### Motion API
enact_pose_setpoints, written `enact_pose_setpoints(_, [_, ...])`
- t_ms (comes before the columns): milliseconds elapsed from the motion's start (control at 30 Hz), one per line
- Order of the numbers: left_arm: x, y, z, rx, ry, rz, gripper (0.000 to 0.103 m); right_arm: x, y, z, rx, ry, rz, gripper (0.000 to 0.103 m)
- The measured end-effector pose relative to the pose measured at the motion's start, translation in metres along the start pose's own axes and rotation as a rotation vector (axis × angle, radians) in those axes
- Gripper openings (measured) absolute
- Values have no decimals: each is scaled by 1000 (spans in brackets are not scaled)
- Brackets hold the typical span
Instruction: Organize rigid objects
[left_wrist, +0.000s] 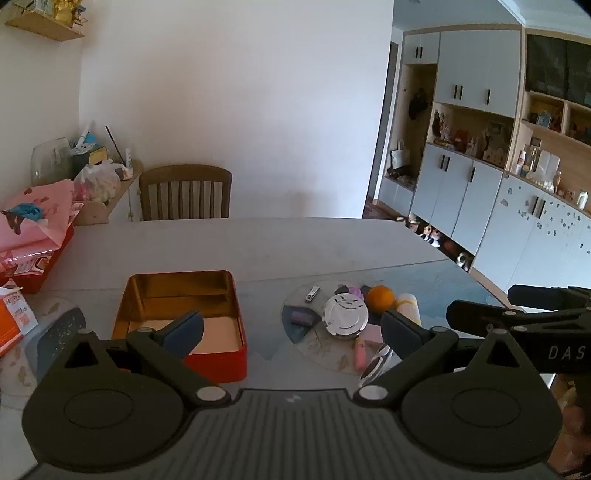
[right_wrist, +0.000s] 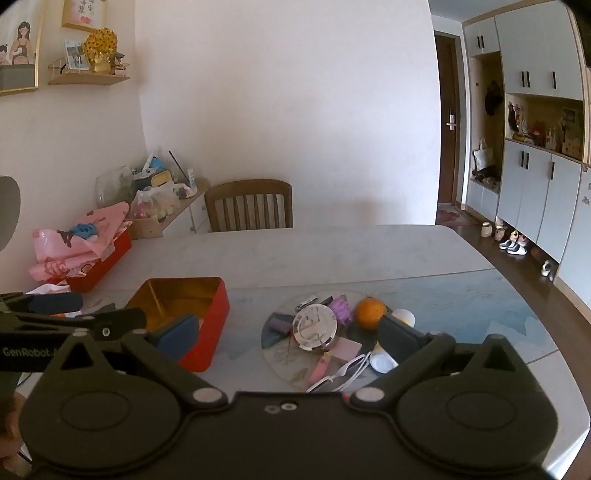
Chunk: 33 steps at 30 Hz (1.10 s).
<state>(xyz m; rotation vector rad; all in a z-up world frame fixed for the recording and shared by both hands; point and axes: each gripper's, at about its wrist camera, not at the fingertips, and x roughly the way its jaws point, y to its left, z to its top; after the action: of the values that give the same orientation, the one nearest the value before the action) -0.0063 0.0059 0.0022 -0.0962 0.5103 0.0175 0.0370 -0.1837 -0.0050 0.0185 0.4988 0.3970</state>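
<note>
Wide bare table beyond the clutter, its far edge at a wooden chair. Left gripper and right gripper both hover above the near edge, jaws spread full, gripping nothing. The red tin sits open on the left, no loose items visible inside. Beside it, a round mat carries a silver lid, orange, white sunglasses and small bits.
</note>
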Motion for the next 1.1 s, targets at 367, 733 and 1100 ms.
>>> enact_pose_setpoints(367, [8,-5,-1,11,11,12,103,-1,1,-1,-20,3,6,103])
enact_pose_setpoints(733, [13,-13,0,30,28,29,103,-1,-7,-4,1,18,5,103])
enact_pose_setpoints(1100, [31,-20,4,25,43,13,103,15,-25,-1,25,55,-1,103])
